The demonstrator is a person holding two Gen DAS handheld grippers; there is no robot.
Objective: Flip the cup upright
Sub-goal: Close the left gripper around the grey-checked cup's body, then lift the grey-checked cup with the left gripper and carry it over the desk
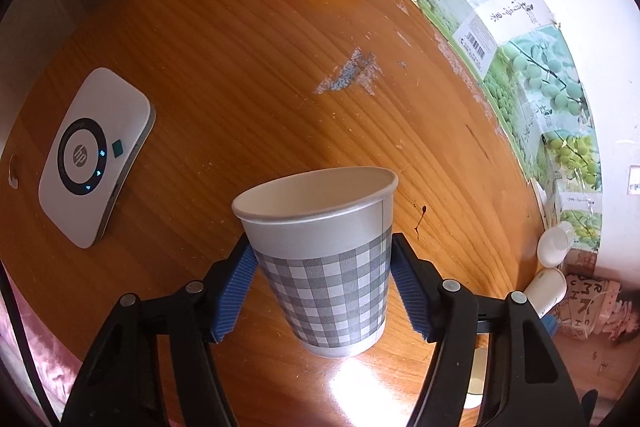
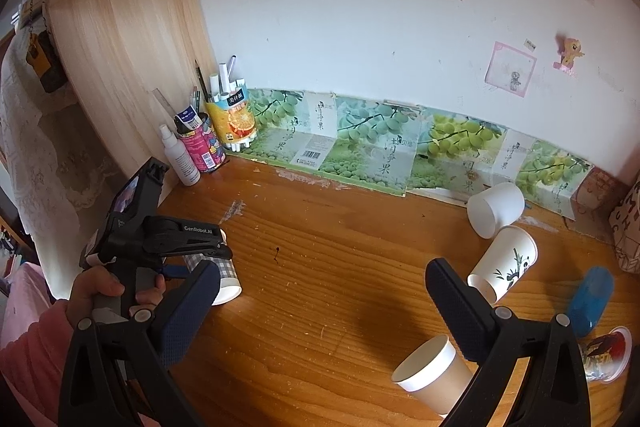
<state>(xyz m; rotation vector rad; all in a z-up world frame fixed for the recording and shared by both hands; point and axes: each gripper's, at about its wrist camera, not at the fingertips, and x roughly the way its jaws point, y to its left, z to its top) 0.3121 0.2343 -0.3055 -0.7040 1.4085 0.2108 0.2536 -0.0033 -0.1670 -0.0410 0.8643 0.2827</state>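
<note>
A grey-and-white checked paper cup (image 1: 326,267) stands mouth up on the wooden desk (image 1: 240,67), between the blue pads of my left gripper (image 1: 320,291). The pads stand just beside its walls; I cannot tell whether they press it. In the right wrist view the left gripper (image 2: 176,251) covers most of this cup (image 2: 226,281). My right gripper (image 2: 322,293) is open and empty above the desk. A brown cup (image 2: 434,375), a panda cup (image 2: 504,267) and a white cup (image 2: 494,209) lie on their sides.
A white HP device (image 1: 94,157) lies at the left. Pen holders (image 2: 234,121) and a spray bottle (image 2: 180,157) stand in the back corner. A blue lying cup (image 2: 592,299) and a clear red-printed cup (image 2: 608,353) are at the right. Grape-printed cartons (image 2: 380,143) line the wall.
</note>
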